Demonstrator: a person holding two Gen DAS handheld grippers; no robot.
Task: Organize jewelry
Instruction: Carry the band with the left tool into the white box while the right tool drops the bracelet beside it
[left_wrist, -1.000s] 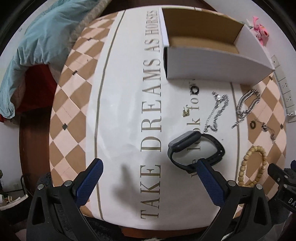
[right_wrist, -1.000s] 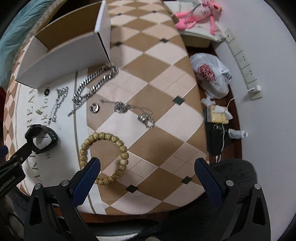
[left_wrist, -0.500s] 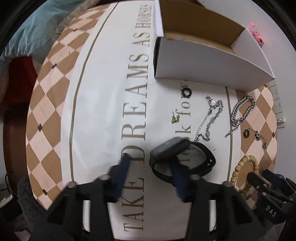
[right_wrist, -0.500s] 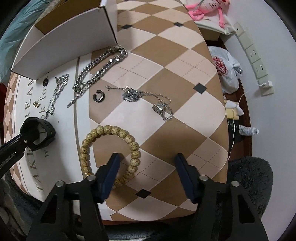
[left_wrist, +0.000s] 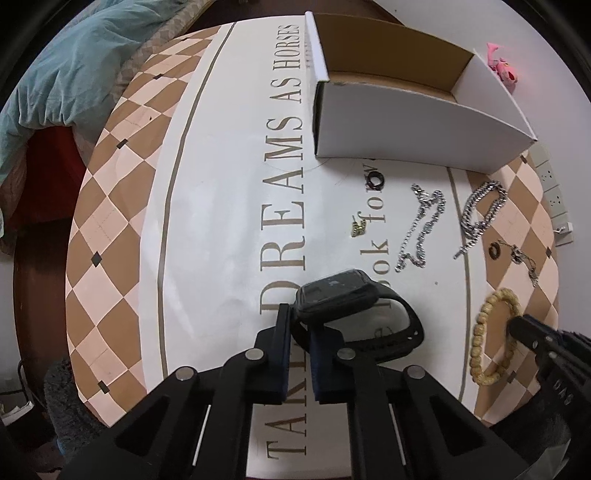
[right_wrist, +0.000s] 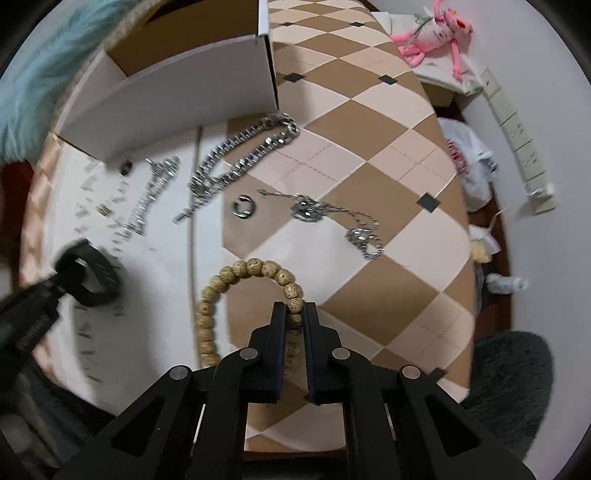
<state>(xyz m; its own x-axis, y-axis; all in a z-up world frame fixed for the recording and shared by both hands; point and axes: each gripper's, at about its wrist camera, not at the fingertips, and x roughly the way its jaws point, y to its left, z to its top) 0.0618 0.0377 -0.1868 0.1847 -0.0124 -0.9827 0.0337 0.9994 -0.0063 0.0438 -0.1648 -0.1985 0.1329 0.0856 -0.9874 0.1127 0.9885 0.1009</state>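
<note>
While the left gripper (left_wrist: 300, 325) pinches the black watch (left_wrist: 338, 291) by its strap, its own fingers hide the clamped part; the right gripper (right_wrist: 294, 314) is closing on the bead bracelet (right_wrist: 255, 266), whose near beads vanish between its pads; both lie on the table (left_wrist: 221, 184).

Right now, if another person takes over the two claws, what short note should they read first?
Left claw: shut on the strap of the black smartwatch, which sits on the white printed tablecloth.
Right claw: jaws closing, pads on the beige wooden bead bracelet.
White cardboard box: open; no jewelry visible inside.
Done: nothing boxed yet.
Left on the cloth: two silver chain bracelets, thin silver necklace, small black ring, gold earring, open dark ring.
</note>
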